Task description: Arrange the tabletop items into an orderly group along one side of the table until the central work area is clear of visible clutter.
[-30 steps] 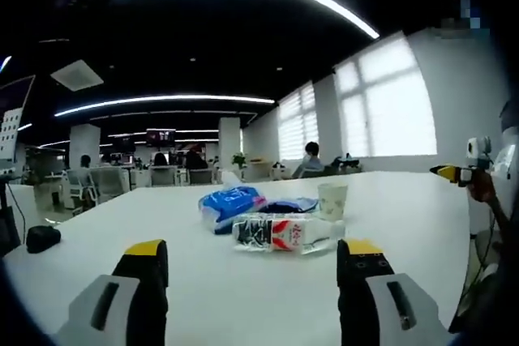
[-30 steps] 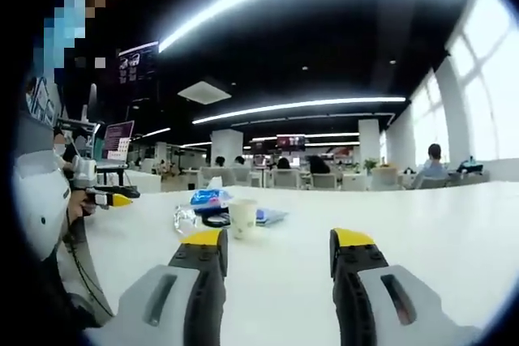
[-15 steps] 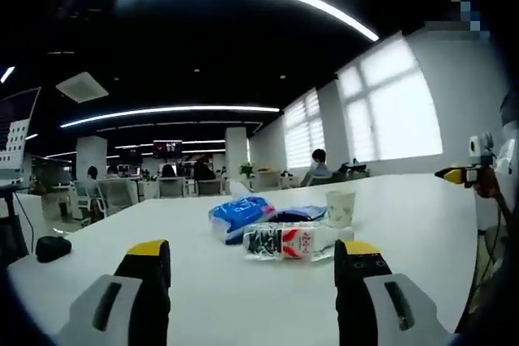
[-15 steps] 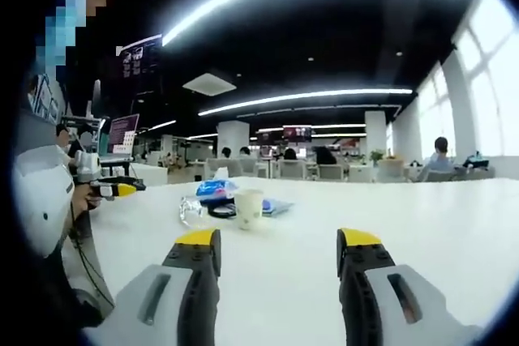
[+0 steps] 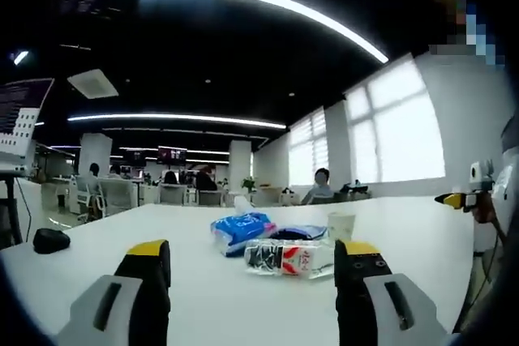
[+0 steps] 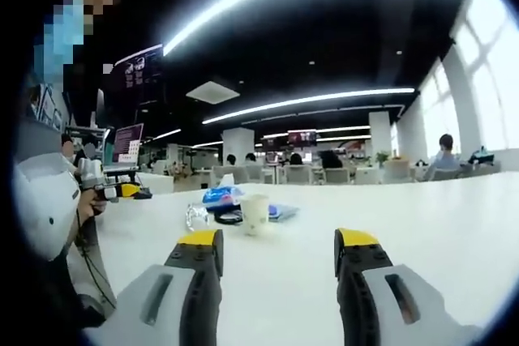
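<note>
On a white table (image 5: 203,281) lies a clear plastic bottle (image 5: 288,257) with a red and white label, on its side. Behind it are a blue packet (image 5: 241,229), a dark flat item (image 5: 293,233) and a pale paper cup (image 5: 340,227). My left gripper (image 5: 251,261) is open, low over the table and short of the bottle. In the right gripper view the same cluster sits ahead to the left: cup (image 6: 255,214), bottle (image 6: 197,216), blue packet (image 6: 220,195). My right gripper (image 6: 278,249) is open and holds nothing. The left gripper's yellow tip (image 6: 122,191) shows at the left edge.
A black mouse-like object (image 5: 51,240) lies at the table's far left. The other gripper's yellow tip (image 5: 451,198) pokes in from the right. Chairs, desks and seated people fill the office behind. A person's white sleeve (image 6: 40,200) is at the left.
Both views have dropped closer to the table level, so the items sit lower against the background. The items have not moved and both grippers stay open.
</note>
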Demonstrator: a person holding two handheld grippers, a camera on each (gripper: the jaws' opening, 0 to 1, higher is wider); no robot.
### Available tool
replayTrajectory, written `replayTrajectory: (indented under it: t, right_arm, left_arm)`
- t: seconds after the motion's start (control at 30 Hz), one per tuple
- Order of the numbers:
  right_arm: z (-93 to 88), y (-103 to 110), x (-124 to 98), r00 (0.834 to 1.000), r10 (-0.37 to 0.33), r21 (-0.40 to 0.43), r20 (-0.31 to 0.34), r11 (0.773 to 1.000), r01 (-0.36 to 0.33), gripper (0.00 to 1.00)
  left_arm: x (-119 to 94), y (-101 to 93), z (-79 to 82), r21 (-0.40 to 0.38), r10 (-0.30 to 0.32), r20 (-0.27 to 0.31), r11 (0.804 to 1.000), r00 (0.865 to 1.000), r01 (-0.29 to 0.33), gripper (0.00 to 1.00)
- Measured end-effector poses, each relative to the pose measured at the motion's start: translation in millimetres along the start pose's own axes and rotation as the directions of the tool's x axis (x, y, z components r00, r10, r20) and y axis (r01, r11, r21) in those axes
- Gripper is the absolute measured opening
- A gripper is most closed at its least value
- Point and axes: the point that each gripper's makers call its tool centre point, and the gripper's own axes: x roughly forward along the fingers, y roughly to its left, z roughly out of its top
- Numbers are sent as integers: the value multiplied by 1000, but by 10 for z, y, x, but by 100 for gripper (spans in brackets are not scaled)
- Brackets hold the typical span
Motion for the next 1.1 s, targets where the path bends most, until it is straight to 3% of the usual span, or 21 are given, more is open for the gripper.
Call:
replayTrajectory:
  t: [0.03,0.07,0.13,0.27,0.43,0.57,0.63,0.73,0.83,0.9,1.0,1.1]
  right_arm:
    - [19,-5,-7,1000,-3,-4,11,1000,3,51]
    - [28,-7,-10,1000,-5,-7,14,1000,5,50]
    - [48,-13,-12,1000,-9,-22,25,1000,10,47]
    - [-7,17,4,1000,6,-11,13,1000,-5,48]
    - [-89,171,71,997,69,86,14,994,-70,49]
    - [-131,228,119,997,78,53,-12,996,-78,49]
    - [-143,287,155,995,98,33,-22,995,-98,48]
    - [-192,320,198,993,105,20,-56,994,-104,50]
    - [-214,334,226,991,103,0,-81,995,-103,49]
    - [-220,337,247,989,103,1,-101,995,-104,55]
    - [-190,292,289,992,71,-19,-106,997,-74,66]
    - [-112,267,325,995,55,-26,-82,998,-57,65]
  left_arm:
    - [-4,1,8,17,1,4,1000,1000,-1,82]
    - [-10,-6,93,40,-3,59,999,998,1,80]
    - [-37,-28,156,29,-11,103,1000,995,8,77]
    - [-37,-58,145,24,-34,95,999,995,32,72]
    - [-22,-118,182,19,-57,122,998,991,55,72]
    - [-24,-144,217,23,-76,136,997,988,74,68]
    - [-31,-115,292,6,-61,180,998,982,61,68]
    - [-23,-76,293,-11,-50,182,999,982,53,68]
    - [12,-40,226,-8,-39,141,999,989,40,71]
    - [25,-28,214,2,-37,139,999,990,37,74]
    - [28,-60,331,94,-64,220,995,973,44,82]
    - [42,-128,263,103,-99,160,991,982,83,85]
